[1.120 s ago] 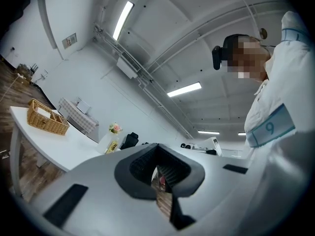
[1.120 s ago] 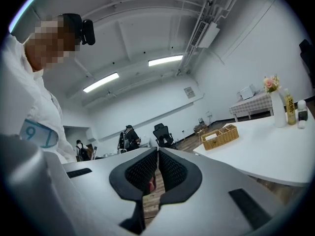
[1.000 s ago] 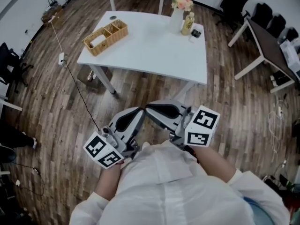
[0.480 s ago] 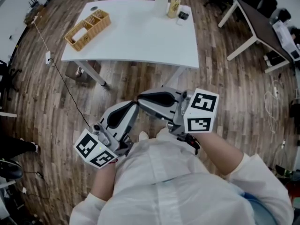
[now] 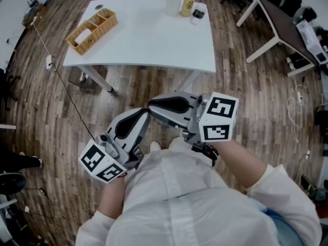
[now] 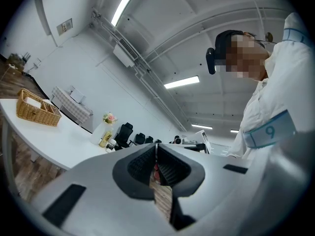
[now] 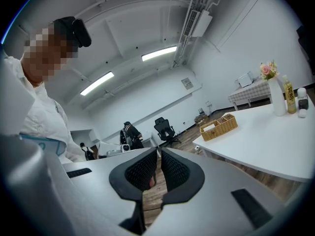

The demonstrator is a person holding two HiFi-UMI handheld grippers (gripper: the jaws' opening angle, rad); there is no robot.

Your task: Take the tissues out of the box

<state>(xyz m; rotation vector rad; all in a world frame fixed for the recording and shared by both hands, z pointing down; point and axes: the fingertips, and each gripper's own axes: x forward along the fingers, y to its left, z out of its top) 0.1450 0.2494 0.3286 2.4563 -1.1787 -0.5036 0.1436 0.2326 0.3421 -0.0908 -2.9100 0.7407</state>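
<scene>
Table (image 5: pixel 154 35) edge drifted up-frame, clear of shut left gripper (image 5: pixel 145 114), right gripper (image 5: pixel 152 106).

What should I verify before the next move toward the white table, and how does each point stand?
1. Left claw empty: ok, shut on nothing.
2. Right claw empty: ok, shut on nothing.
3. Wicker basket on white table in view: ok.
4. Tissues in the basket: cannot tell, too small here.
5. Claws within reach of the basket: not ok, both close to the person's chest.
</scene>
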